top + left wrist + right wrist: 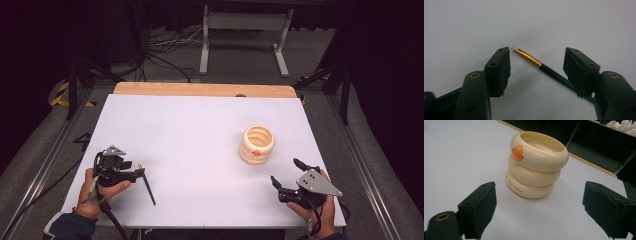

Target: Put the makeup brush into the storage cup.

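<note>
here, slim paintbrush, dark handle, gold ferrule, pale angled bristle tip

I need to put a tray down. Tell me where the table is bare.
The far left of the table, beyond the left gripper and brush, is bare; so is the middle, between brush and cup. It is tight between cup and right gripper.

Middle of the tabletop is wide open btw the two hand-held grippers, tons of room. Obstacles: cream ringed cup right-center, w/ bare space all around, and a thin brush lying front-left.
</note>
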Demonstrator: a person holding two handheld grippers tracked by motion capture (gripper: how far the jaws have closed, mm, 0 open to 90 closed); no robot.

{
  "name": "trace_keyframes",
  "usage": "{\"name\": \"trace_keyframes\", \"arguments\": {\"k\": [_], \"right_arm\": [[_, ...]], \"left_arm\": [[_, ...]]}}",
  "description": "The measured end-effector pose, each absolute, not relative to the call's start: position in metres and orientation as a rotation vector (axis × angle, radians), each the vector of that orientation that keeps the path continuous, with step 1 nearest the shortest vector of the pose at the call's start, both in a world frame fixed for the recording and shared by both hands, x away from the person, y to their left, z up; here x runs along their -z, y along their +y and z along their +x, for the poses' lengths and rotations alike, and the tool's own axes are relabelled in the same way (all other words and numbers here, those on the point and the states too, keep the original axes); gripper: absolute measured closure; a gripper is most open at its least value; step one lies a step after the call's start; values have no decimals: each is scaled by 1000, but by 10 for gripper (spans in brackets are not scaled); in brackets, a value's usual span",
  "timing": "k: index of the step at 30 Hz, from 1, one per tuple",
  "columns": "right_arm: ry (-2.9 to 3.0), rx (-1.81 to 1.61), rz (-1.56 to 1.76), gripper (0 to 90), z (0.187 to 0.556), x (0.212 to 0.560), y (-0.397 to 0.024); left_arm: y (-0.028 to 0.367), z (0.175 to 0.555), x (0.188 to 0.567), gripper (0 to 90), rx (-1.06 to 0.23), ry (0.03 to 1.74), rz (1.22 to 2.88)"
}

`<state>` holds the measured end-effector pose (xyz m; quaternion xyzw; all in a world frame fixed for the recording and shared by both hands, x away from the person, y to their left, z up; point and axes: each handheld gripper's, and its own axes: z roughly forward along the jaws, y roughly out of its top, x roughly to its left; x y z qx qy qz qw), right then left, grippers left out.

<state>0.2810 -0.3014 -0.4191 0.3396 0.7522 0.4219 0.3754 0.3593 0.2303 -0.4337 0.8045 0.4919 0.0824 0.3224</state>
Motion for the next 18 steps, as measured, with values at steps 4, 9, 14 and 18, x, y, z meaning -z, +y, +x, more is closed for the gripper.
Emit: {"name": "trace_keyframes", "arguments": {"k": [4,9,14,18], "right_arm": [[1927,-1078,872,125,281,419,-302],[1926,-1076,869,126,281,419,-302],[1935,-1071,867,126,281,419,-302],[1934,-1073,868,127,281,419,-302]], "left_arm": [[225,367,440,500,-181,1341,2132],[220,372,443,520,-177,1368,2157],[219,372,446,547,-180,1375,2164],[216,370,446,680,-265,1348,2223]]}}
